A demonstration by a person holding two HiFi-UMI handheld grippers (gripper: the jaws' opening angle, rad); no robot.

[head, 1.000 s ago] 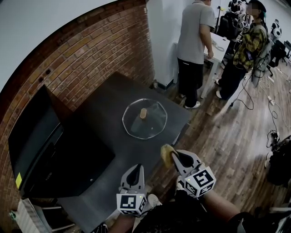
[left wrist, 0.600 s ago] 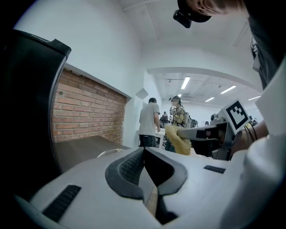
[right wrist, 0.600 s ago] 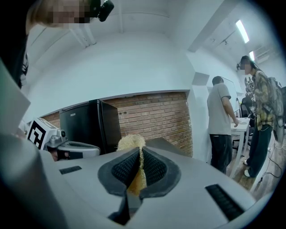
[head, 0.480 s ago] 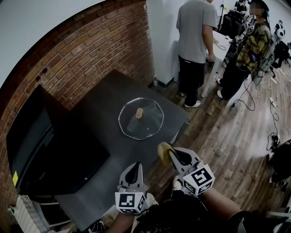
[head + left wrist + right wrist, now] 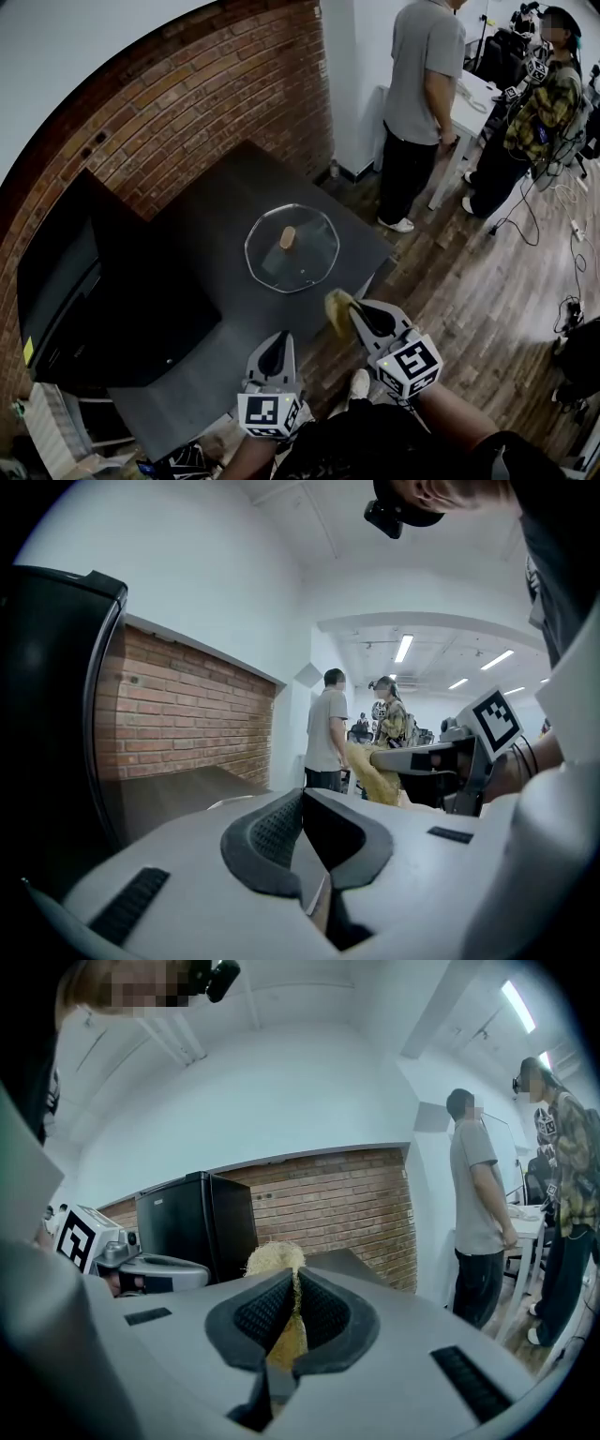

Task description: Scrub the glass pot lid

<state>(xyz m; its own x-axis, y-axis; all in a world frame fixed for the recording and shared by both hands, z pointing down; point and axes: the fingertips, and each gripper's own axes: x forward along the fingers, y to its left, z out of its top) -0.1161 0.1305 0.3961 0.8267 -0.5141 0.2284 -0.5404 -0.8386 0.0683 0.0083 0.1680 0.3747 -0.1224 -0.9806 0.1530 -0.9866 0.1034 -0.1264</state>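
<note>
**Now the scrubber is gripped, and the lid lies untouched**

Firstly, the right gripper has its jaws pressed together on a yellow scrubber. Only a thin part of it sits between the pads, and the fluffy top stands out above them. The left gripper has its jaws closed against each other and nothing is between them.

Both grippers hang near the person's body, over the near edge of the dark table. The glass pot lid lies flat on this table, well apart from both grippers, with its knob pointing up. It is not far from the table's right edge. A black cabinet stands to the left by the brick wall, and two people stand farther away on the wooden floor.

The scrubbing seems not yet begun. The main risk is probably the lid itself. Nothing holds it, so a sideways push from the scrubber could make it slide on the smooth top toward the edge. The empty left gripper could likely steady the knob. Also, the grip on the scrubber is shallow, so hard pressing may fold it or pull it out.
</note>
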